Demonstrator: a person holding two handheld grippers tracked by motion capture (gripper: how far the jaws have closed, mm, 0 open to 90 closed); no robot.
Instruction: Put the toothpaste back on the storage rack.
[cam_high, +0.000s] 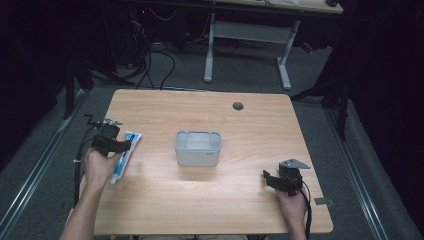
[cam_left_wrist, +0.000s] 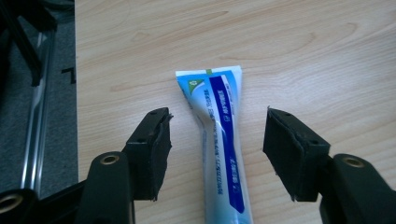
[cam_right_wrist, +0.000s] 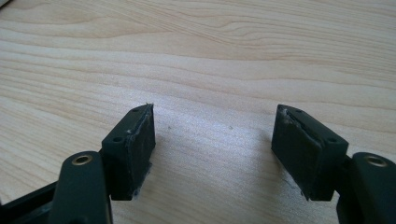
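A white and blue toothpaste tube (cam_high: 125, 152) lies flat on the wooden table (cam_high: 250, 125) near its left edge. My left gripper (cam_high: 114, 142) hovers right over it, held in a hand. In the left gripper view the tube (cam_left_wrist: 220, 140) runs lengthwise between the two black jaws, which stand wide apart and clear of its sides; the left gripper (cam_left_wrist: 217, 154) is open. My right gripper (cam_high: 276, 181) rests near the table's front right, also held in a hand. Its jaws are spread with bare wood between them, so the right gripper (cam_right_wrist: 212, 149) is open.
A translucent white plastic bin (cam_high: 198, 147) stands at the table's middle. A round cable hole (cam_high: 238, 106) is at the back. The table's left edge (cam_left_wrist: 75, 93) drops to grey carpet beside the tube. A white desk frame (cam_high: 247, 45) stands beyond the table.
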